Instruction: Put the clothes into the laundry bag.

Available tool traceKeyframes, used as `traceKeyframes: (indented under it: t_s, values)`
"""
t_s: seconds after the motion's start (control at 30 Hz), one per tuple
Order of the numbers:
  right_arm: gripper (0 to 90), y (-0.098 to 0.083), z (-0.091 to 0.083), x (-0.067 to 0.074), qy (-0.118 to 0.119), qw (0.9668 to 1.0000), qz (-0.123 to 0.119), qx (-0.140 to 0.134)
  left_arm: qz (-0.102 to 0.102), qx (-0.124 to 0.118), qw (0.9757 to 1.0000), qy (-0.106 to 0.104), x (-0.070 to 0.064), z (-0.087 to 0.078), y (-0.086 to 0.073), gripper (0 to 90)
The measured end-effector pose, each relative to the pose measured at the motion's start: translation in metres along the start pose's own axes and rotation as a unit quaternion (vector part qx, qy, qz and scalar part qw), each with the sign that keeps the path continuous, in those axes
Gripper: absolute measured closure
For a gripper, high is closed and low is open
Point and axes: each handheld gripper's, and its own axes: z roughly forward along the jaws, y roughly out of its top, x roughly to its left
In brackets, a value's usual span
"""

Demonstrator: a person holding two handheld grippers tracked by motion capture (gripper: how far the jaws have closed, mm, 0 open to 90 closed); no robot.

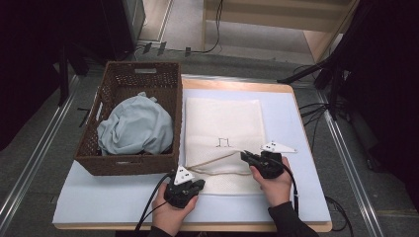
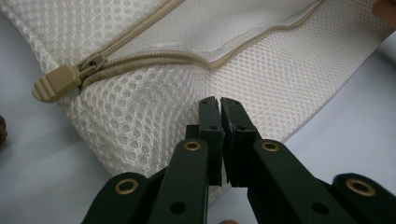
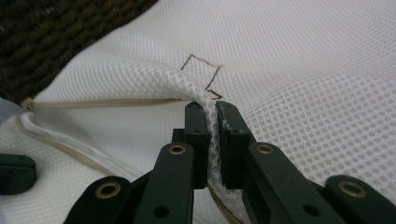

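Clearly the work in hand is opening the mesh bag, a cream zip-up laundry bag lying flat on the bench just right of the wicker basket, which holds a crumpled grey-blue cloth. The zip along the bag's near end is already parted along most of its length, with the slider at the left corner. The left hand-held gripper is closed on the lower mesh layer just below the zip, near that corner. The right hand-held gripper pinches a raised fold of the upper mesh layer at the mouth's right side, with the mesh bunched between the pads.

Judging by its look, the bag is light, limp and thin; it will sag, stretch and slip, and the open weave may snag. The bound edge beside the zip seems the firmest place to grip, each layer taken separately so the mouth pulls apart.
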Motion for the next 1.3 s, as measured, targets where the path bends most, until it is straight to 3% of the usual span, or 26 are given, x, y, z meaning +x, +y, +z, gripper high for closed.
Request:
traceKeyframes:
  t_s: [0.3, 0.57, 0.73, 1.07, 1.3]
  values:
    - [85.2, 0.010, -0.013, 0.008, 0.006, 0.9985, -0.005, -0.053, 0.002, -0.001, 1.0000, 0.000, 0.000, 0.000, 0.000, 87.3]
    - [85.0, 0.005, -0.009, 0.006, 0.005, 0.9990, -0.003, -0.044, -0.008, -0.004, 0.9998, -0.020, 0.003, -0.001, 0.000, 79.2]
    - [84.8, 0.002, -0.008, 0.005, 0.004, 0.9993, -0.007, -0.037, 0.002, -0.014, 0.9998, -0.016, 0.002, -0.006, 0.000, 75.8]
    - [84.7, 0.000, -0.007, 0.003, 0.002, 0.9993, -0.010, -0.035, -0.003, -0.049, 0.9987, -0.017, 0.009, -0.035, 0.012, 72.9]
    - [84.7, 0.000, -0.007, 0.003, 0.002, 0.9994, -0.011, -0.033, 0.000, -0.066, 0.9978, -0.006, 0.011, -0.052, 0.018, 73.2]
